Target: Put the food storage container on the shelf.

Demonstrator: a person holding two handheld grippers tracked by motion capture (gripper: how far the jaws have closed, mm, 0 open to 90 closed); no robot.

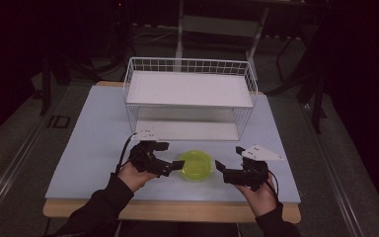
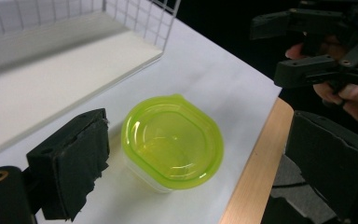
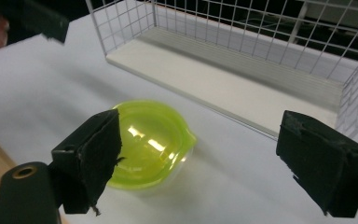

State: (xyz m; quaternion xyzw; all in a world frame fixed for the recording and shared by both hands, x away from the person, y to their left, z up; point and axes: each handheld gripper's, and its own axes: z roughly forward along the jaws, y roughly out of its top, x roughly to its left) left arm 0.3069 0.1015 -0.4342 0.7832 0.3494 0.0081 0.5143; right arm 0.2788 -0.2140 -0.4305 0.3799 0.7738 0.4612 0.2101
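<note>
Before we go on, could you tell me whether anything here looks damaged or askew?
The foam pads on the left gripper look torn and ragged at their edges. The green-lidded container sits upright and closed.

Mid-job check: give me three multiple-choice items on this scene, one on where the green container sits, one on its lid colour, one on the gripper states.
1. The small clear plastic container sits:
A. on the white wire rack
B. on the table between the grippers
C. on the floor

2. Its lid is:
A. red
B. blue
C. lime green

3. The left gripper and right gripper are:
A. both open
B. both shut
C. clamped on the lid

Answers: B, it stands on the table in front of the rack; C, the lid is lime green; A, each gripper's jaws stand apart, holding nothing.
</note>
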